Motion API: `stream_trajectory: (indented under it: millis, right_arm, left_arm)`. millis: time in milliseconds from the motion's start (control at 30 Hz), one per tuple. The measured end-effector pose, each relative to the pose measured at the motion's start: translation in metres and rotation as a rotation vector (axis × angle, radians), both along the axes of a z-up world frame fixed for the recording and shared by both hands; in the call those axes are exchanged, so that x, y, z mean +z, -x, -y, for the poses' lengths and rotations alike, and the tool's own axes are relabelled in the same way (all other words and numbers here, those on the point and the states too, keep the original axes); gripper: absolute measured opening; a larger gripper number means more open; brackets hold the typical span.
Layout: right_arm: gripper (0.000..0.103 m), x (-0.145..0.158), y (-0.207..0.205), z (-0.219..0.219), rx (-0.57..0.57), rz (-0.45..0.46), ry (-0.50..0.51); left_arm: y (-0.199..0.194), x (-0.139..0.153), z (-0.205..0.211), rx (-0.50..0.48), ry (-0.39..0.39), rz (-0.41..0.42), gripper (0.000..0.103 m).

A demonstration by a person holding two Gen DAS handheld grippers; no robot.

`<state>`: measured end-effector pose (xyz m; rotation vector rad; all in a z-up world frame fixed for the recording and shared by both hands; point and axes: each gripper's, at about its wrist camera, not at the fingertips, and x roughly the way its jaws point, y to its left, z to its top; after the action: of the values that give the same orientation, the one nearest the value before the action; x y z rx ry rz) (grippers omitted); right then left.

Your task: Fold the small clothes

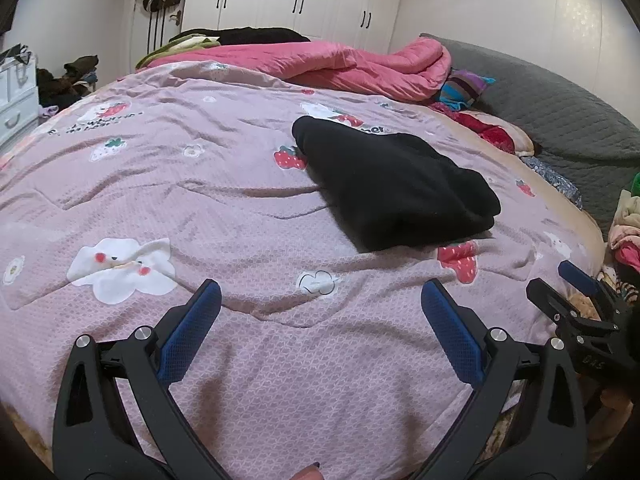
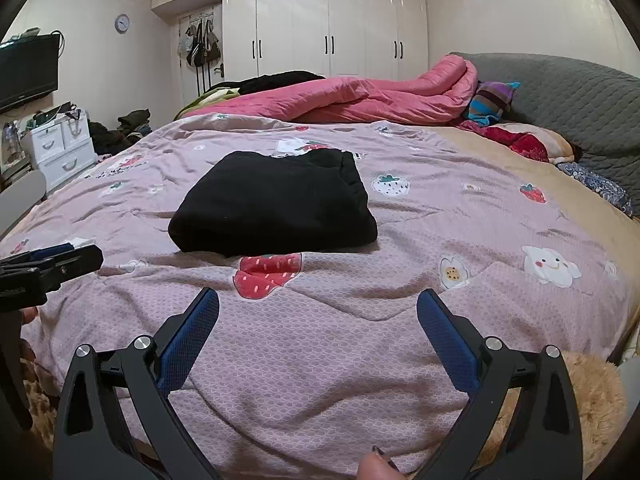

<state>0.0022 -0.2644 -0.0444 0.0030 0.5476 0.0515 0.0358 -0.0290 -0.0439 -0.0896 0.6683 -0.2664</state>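
A black garment (image 1: 394, 184) lies folded into a compact stack on the pink patterned bedspread (image 1: 224, 208). The right wrist view shows the same black garment (image 2: 276, 204) straight ahead, mid-bed. My left gripper (image 1: 320, 292) hovers over the near part of the bed, open, with nothing between its blue pads; the garment lies ahead and to its right. My right gripper (image 2: 318, 300) is also open and empty, short of the garment. The right gripper (image 1: 576, 280) shows at the right edge of the left wrist view, and the left gripper (image 2: 60, 256) at the left edge of the right wrist view.
A rumpled pink duvet (image 2: 360, 98) and pillows (image 2: 520, 140) lie at the far side against a grey headboard (image 2: 580, 96). White wardrobes (image 2: 328, 24) line the back wall. White drawers (image 2: 60, 148) and a clothes pile (image 1: 628, 224) flank the bed. A furry tan rug (image 2: 592, 400) lies below the bed's edge.
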Motion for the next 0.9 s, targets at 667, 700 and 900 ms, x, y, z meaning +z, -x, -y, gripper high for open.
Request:
stream_trajectory:
  millis: [667,700,900]
  right_arm:
    - [0.099,-0.0010,-0.0017,0.0004,-0.006,-0.011,0.002]
    - [0.099,-0.0012,-0.0018,0.0004,-0.006,-0.011,0.001]
    - [0.099,-0.0009,-0.0017,0.0004,-0.008,-0.012,0.001]
  left_arm:
    - [-0.0024,-0.0019,0.0018,0.019,-0.032,-0.021,0.094]
    - [-0.0024,-0.0020,0.0018,0.020,-0.031,-0.022,0.094]
    - [-0.0025,-0.0006,0.0010,0.023,-0.031,-0.022,0.094]
